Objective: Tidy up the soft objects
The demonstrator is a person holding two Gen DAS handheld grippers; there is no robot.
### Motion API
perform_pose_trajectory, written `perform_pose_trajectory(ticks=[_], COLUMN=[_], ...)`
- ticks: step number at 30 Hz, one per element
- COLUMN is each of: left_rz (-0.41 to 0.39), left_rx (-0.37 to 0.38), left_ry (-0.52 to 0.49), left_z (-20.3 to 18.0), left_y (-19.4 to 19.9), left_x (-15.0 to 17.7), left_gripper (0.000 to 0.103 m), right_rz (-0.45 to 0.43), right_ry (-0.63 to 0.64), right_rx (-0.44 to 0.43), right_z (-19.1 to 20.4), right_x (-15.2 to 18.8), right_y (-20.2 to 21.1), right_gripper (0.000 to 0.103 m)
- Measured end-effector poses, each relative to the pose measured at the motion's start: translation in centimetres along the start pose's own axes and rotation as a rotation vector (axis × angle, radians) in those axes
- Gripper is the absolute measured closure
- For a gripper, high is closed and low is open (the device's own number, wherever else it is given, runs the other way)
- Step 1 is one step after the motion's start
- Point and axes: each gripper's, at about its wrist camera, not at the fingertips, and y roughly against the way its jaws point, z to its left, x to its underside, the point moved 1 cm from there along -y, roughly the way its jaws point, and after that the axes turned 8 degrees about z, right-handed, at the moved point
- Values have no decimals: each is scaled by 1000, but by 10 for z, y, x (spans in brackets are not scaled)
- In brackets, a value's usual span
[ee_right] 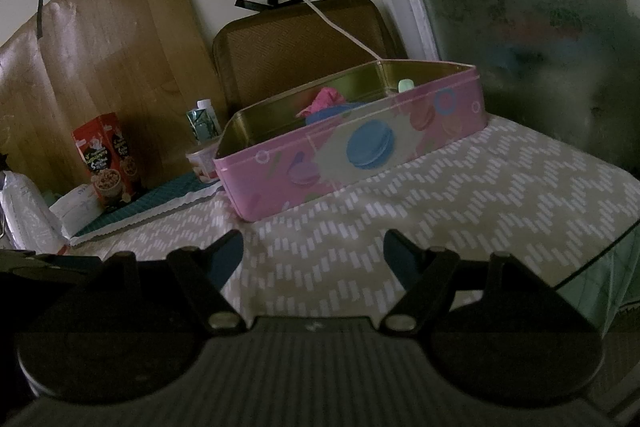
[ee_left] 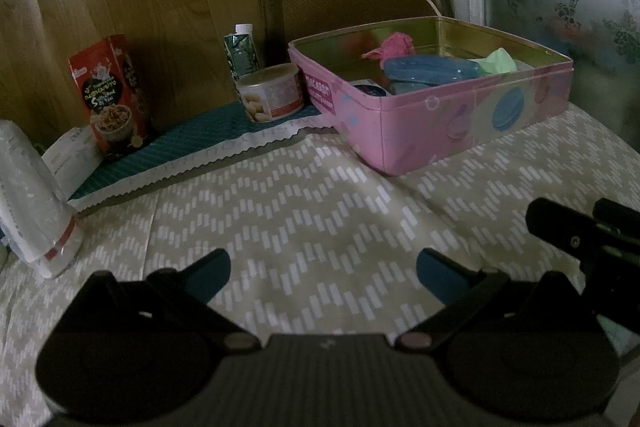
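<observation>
Both claws, left gripper (ee_left: 323, 271) and right gripper (ee_right: 313, 254), hang apart and empty; reaching low risks snagging the chevron-patterned beige cloth (ee_left: 320, 211) or nudging the pink macaron-print metal tin (ee_left: 472, 115).

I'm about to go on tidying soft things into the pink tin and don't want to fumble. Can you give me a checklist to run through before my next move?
1. Left hand-held gripper open and holding nothing: ok.
2. Right hand-held gripper open and holding nothing: ok.
3. Pink tin lid off, top open: ok.
4. Room left in the tin: cannot tell; a pink cloth, a blue case and a green cloth already lie inside.
5. Patterned tablecloth between the grippers and the tin free of obstacles: ok.
6. Next soft thing to pick up in sight outside the tin: not ok; only a red snack box, a can and a carton stand there.
</observation>
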Motion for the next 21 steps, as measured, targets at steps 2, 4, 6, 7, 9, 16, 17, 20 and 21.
perform_pose_trajectory(ticks=[2, 4, 6, 7, 9, 16, 17, 20, 21], left_rz=[1, 1, 1, 1, 3, 6, 5, 4, 2], left_rx=[0, 0, 0, 0, 3, 10, 10, 15, 13], left_ry=[0, 0, 0, 1, 2, -4, -5, -5, -8], left_z=[0, 0, 0, 0, -1, 1, 2, 3, 3], left_y=[0, 0, 0, 0, 0, -2, -3, -3, -3], left_x=[0, 0, 0, 0, 0, -1, -2, -2, -2], left_gripper=[0, 0, 0, 0, 0, 0, 0, 0, 0], right_rz=[0, 0, 0, 1, 0, 0, -1, -1, -1], right_ry=[0, 0, 0, 0, 0, 0, -1, -1, -1], right_rx=[0, 1, 0, 0, 0, 1, 1, 1, 1], right_z=[0, 0, 0, 0, 0, 1, 1, 1, 1], right_x=[0, 0, 0, 0, -1, -1, -1, -1, -1], right_y=[0, 0, 0, 0, 0, 0, -1, -1, -1], right_gripper=[24, 24, 24, 24, 24, 24, 24, 24, 24])
